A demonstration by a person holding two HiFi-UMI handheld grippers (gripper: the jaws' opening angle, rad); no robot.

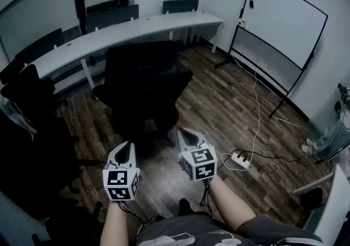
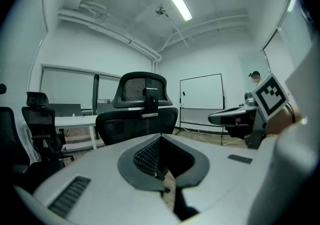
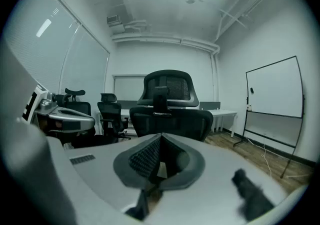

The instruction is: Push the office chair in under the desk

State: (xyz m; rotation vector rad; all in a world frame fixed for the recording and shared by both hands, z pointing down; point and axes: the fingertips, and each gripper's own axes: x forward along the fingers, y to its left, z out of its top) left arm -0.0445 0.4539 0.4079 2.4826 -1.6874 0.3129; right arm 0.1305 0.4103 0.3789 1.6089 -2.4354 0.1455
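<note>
A black office chair (image 1: 143,83) stands on the wood floor, its back toward me, a short way out from the long white desk (image 1: 126,29). In the left gripper view the chair (image 2: 137,116) fills the middle, and in the right gripper view the chair (image 3: 170,111) does too. My left gripper (image 1: 127,149) is shut and empty, just short of the chair's near side. My right gripper (image 1: 188,134) is shut too, level with it and close to the chair's back. Neither touches the chair.
More black chairs (image 1: 33,92) crowd the left side. A whiteboard on a stand (image 1: 279,31) is at the right. A white cable runs to a power strip (image 1: 239,158) on the floor near my right gripper. A person's legs (image 1: 328,135) show at the far right.
</note>
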